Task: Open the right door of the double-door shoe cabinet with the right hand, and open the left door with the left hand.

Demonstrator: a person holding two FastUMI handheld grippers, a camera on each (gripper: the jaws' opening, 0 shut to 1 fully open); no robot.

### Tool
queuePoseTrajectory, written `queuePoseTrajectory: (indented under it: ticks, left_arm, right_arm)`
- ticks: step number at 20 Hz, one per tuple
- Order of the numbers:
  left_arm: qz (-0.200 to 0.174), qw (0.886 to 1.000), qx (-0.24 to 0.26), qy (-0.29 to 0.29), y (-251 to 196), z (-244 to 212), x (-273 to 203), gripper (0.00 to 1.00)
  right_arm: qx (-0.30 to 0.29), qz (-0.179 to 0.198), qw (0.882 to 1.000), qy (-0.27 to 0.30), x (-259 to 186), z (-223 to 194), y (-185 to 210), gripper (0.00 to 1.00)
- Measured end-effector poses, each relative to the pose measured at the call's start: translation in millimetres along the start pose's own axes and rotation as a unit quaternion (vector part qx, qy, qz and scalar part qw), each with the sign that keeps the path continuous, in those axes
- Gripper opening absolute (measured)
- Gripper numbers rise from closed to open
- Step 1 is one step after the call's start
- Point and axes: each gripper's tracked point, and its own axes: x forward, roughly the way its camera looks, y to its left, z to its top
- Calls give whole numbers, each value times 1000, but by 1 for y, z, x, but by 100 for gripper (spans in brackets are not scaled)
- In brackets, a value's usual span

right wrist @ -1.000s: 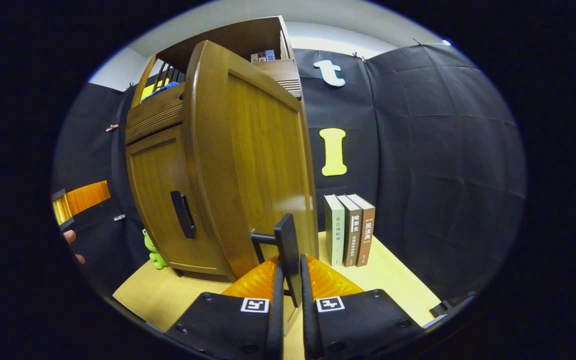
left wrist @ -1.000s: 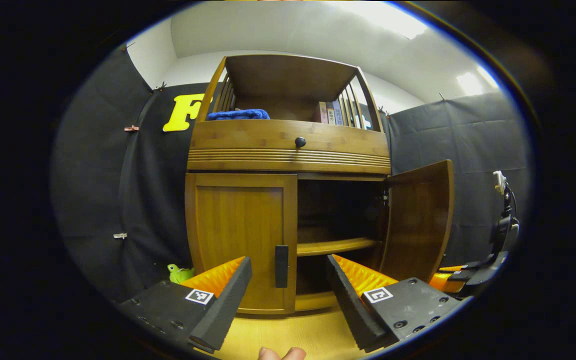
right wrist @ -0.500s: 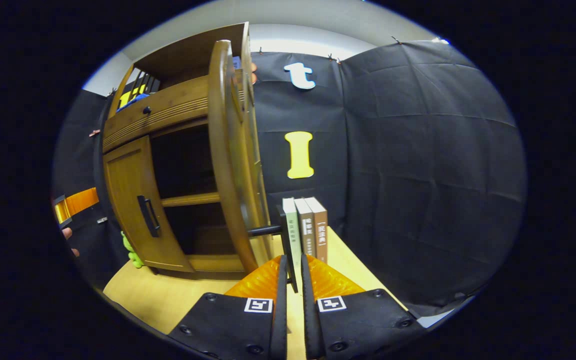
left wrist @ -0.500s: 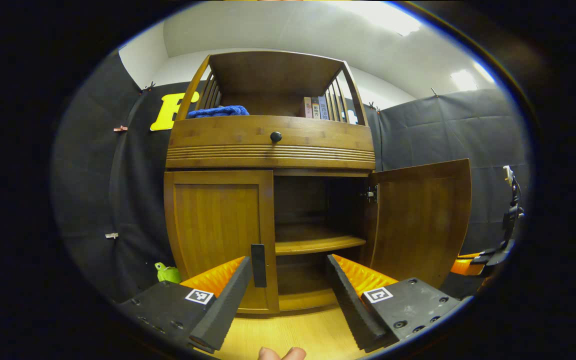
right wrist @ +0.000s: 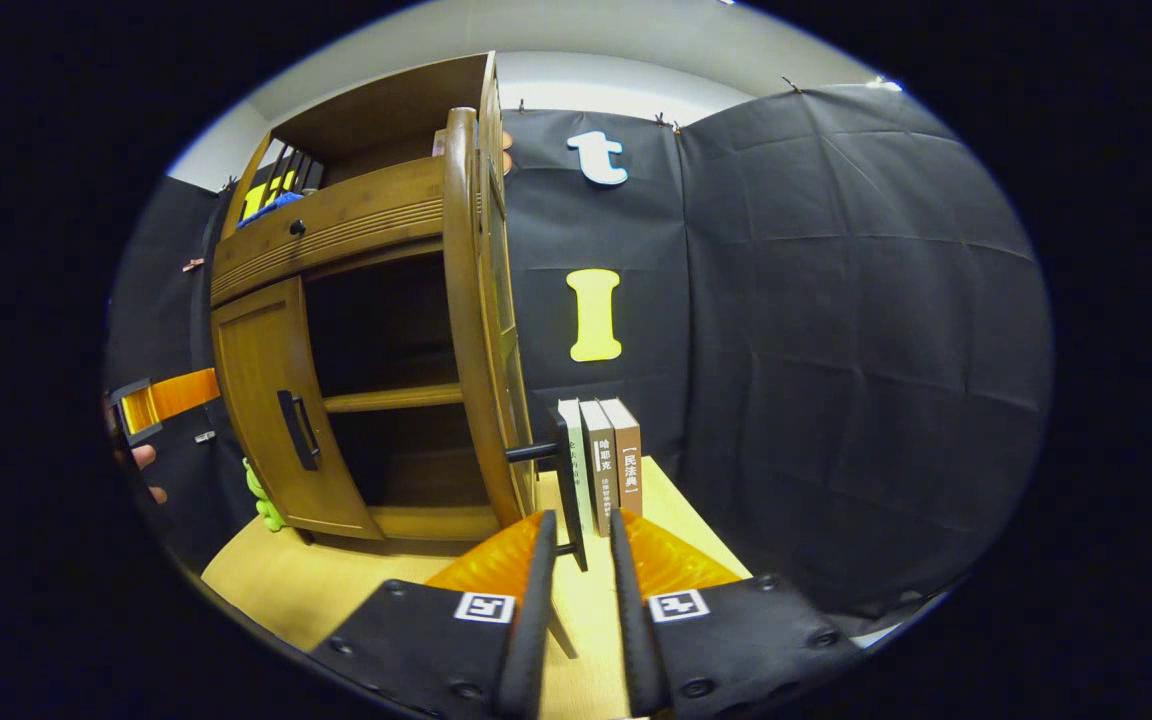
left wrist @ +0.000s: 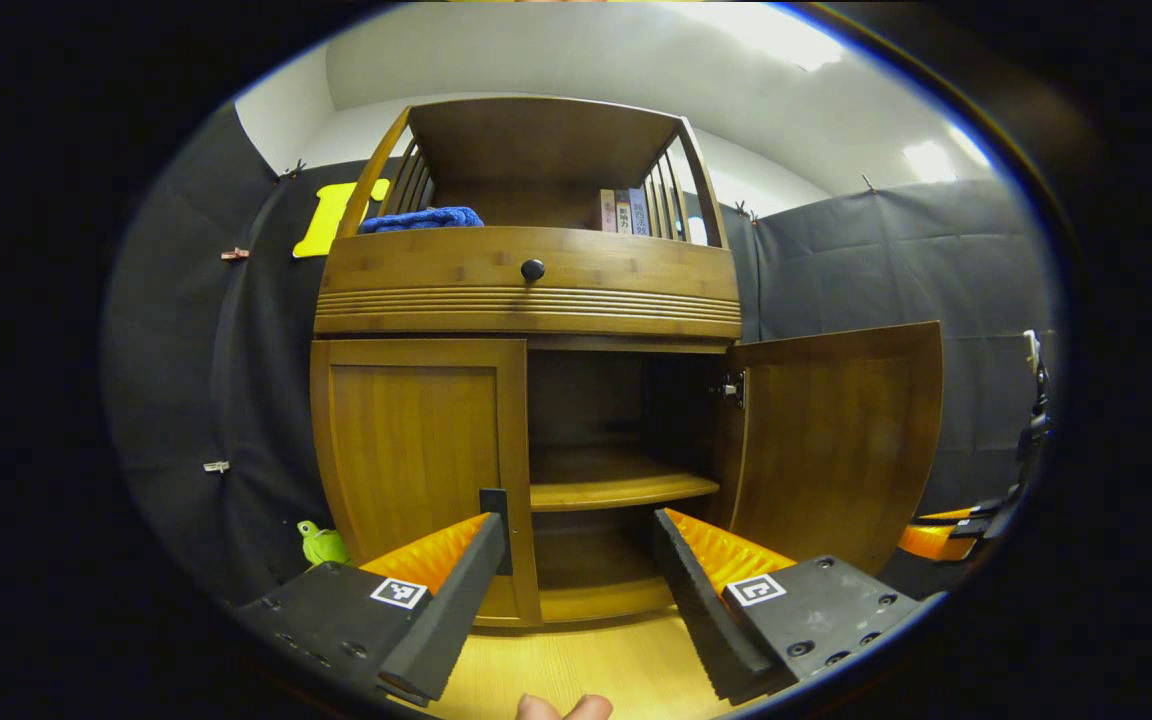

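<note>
Now, nearest you, your left gripper (left wrist: 576, 560) is spread wide with the left door's handle (left wrist: 497, 530) just by its left finger, while your right gripper (right wrist: 576, 560) has its fingers parted slightly around the right door's handle (right wrist: 564, 480), not clearly pinching it. Beyond, the right door (left wrist: 836, 440) stands swung out and the left door (left wrist: 416, 450) sits shut. Expect stiff, hinged wood: pinch the slim black handle, pull along the hinge arc.

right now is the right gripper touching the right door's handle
Cannot tell. Right gripper view: the handle sits between the right gripper's parted fingers, clear of one, but too close to the other to judge.
</note>
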Motion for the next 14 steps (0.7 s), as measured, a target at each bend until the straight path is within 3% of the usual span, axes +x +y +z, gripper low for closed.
queuePoseTrajectory:
  ticks: [4,8,14]
  left_arm:
    - [2,1000,3,-1,5,0,6,93]
    - [6,1000,10,-3,13,-3,15,93]
    - [16,1000,16,7,34,-19,38,93]
  right_arm:
    - [26,-30,999,-16,-20,15,-11,100]
    - [20,-42,998,-39,-40,39,-5,98]
    - [32,-26,996,-81,-68,83,47,98]
